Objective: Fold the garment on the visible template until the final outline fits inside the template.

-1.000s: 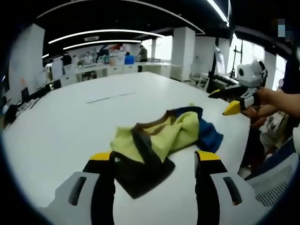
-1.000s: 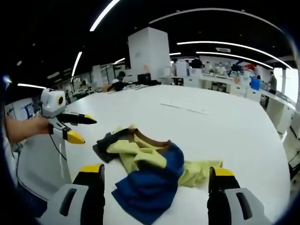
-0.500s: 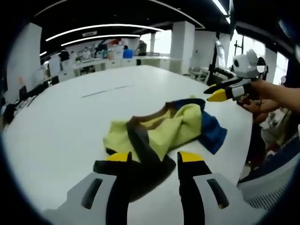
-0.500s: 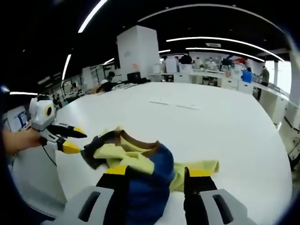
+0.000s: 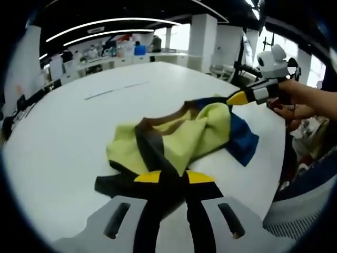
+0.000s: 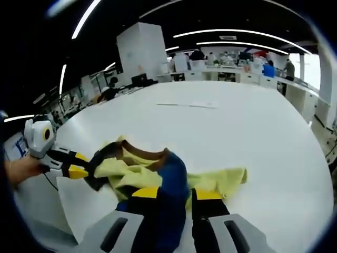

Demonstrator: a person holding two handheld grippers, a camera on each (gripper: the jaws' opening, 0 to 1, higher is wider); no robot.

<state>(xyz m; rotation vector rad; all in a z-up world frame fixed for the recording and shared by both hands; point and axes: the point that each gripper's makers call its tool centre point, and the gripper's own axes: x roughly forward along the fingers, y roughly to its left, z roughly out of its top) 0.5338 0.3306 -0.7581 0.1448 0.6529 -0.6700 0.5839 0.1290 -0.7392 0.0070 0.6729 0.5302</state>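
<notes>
A crumpled garment (image 5: pixel 196 136) in yellow-green, blue and dark grey, with a brown collar, lies bunched near the edge of a white table (image 5: pixel 68 132). My left gripper (image 5: pixel 172 177) is shut on its dark grey part. My right gripper (image 5: pixel 237 98), held by a hand, meets the blue part on the right. In the right gripper view, the right gripper (image 6: pixel 176 194) is shut on the blue fabric of the garment (image 6: pixel 131 174). The left gripper (image 6: pixel 79 164) pinches the dark corner at the left. A thin pale line (image 5: pixel 113 90) is marked on the table beyond the garment.
The table edge runs close behind the garment on the person's side, with an office chair (image 5: pixel 310 203) just past it. The white table (image 6: pixel 258 132) stretches wide beyond the garment, where the pale line (image 6: pixel 188 104) lies. Desks, people and a white pillar (image 6: pixel 141 55) stand far back.
Both grippers came down onto the garment and shut, the left on the dark grey part, the right on the blue part. The garment has shifted only slightly.
</notes>
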